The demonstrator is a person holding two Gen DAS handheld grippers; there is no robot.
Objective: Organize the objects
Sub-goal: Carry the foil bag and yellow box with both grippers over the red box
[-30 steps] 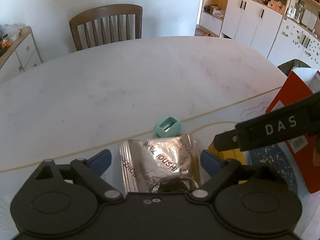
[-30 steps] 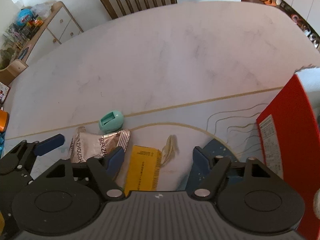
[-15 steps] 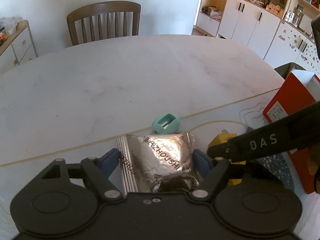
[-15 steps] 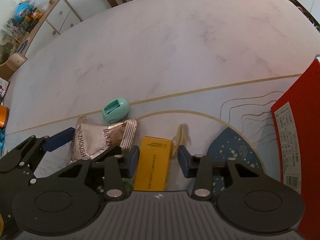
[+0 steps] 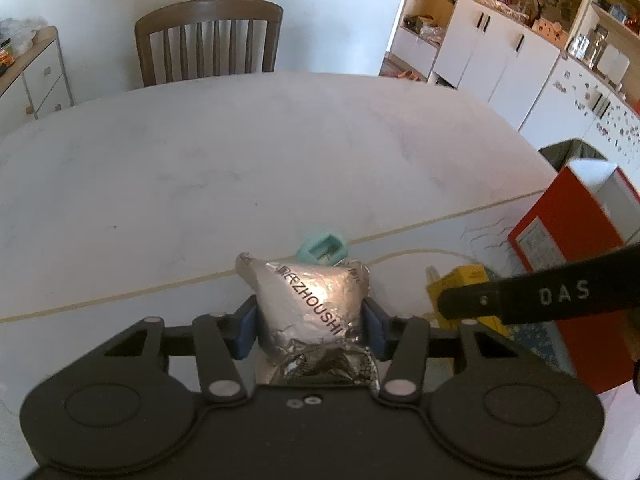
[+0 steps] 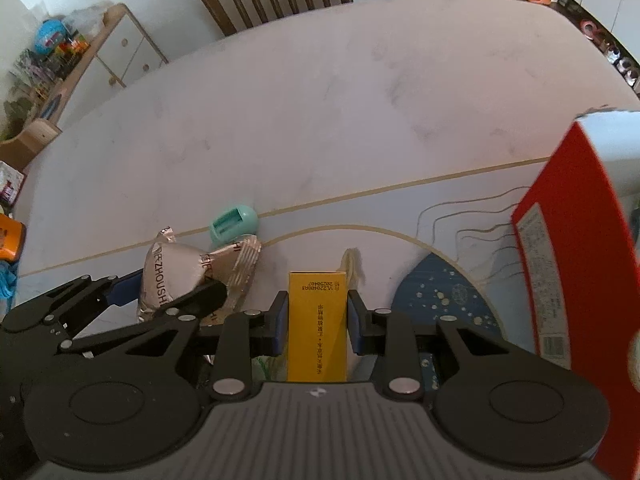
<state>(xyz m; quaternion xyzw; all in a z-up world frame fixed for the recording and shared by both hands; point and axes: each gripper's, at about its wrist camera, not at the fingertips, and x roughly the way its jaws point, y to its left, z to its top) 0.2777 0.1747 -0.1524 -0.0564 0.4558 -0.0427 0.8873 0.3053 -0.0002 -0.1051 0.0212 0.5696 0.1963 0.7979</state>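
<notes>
While both tools are clamped on something, the two holds look quite different. The left gripper (image 5: 310, 326) has its blue fingers (image 5: 245, 330) pressed against the sides of a silver foil packet (image 5: 312, 300), which bulges up between them like a small pillow. The right gripper (image 6: 317, 320) has its jaws closed flat on the long sides of a yellow box (image 6: 317, 320) that lies just beside the packet on the table (image 6: 320, 100).

The packet is soft, crinkly and probably light; its slick foil could slide or buckle, so a hold across the puffed middle, not the crimped edge, seems safest, and hard squeezing might burst it. The box appears stiff and light, so its flat cardboard sides give a steady hold.

Touching the far end of the packet sits a small teal sharpener (image 6: 233, 229), and a pale scrap (image 6: 352, 266) lies by the box's far corner. To the right stands a tall red carton (image 6: 568, 272), open at the top, a likely place for these things.
</notes>
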